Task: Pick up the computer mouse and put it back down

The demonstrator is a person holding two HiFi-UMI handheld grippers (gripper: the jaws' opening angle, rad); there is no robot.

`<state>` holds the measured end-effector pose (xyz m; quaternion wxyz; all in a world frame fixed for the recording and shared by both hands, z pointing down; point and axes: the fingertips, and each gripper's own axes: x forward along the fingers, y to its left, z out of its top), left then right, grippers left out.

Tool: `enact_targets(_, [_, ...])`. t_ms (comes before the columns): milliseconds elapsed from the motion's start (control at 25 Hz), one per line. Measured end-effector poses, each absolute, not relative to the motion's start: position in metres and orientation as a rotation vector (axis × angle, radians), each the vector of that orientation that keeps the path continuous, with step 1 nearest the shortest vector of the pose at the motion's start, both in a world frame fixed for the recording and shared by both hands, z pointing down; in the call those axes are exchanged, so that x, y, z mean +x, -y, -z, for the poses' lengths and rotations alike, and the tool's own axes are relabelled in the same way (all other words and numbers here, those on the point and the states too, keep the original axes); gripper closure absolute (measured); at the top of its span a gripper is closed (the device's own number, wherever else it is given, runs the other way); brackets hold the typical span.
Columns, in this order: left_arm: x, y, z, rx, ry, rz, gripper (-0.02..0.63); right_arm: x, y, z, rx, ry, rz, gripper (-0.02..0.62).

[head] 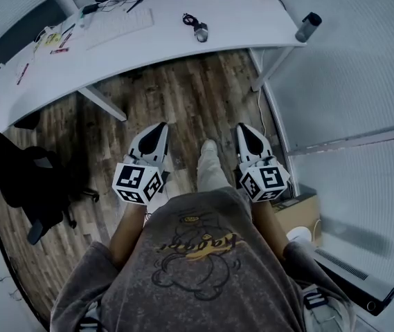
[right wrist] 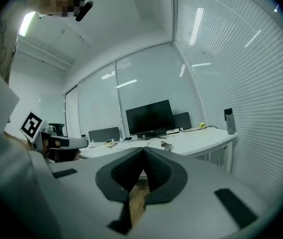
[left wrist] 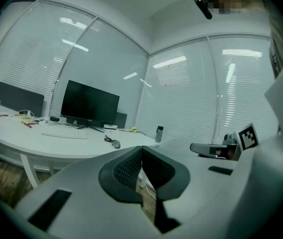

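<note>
The grey computer mouse (head: 201, 31) lies on the white desk (head: 148, 47) with its dark cable coiled beside it, to the right of the keyboard (head: 120, 28). Both gripper views catch the mouse (left wrist: 116, 144) (right wrist: 167, 146) small and far off. My left gripper (head: 158, 131) and right gripper (head: 246, 131) are held side by side over the wooden floor, well short of the desk, pointing toward it. The jaws of the left gripper (left wrist: 141, 151) meet at the tips with nothing between them, and those of the right gripper (right wrist: 143, 151) do the same.
A black monitor (left wrist: 89, 103) stands behind the keyboard and a grey bottle (head: 308, 27) at the desk's right corner. A black office chair (head: 23, 178) is at the left. Blinds cover the windows on the right, and a cardboard box (head: 300, 209) sits by my right side.
</note>
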<state>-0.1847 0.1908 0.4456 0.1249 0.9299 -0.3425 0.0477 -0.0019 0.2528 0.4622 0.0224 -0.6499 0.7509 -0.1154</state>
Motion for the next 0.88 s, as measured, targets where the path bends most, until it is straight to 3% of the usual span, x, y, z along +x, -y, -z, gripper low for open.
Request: enact_targets(880, [-0.066,0.027,-0.415,2.639,1.132,-0.087,0.588,0.115,-0.024,-0.448,-1.853,-2.517,0.42,0.589])
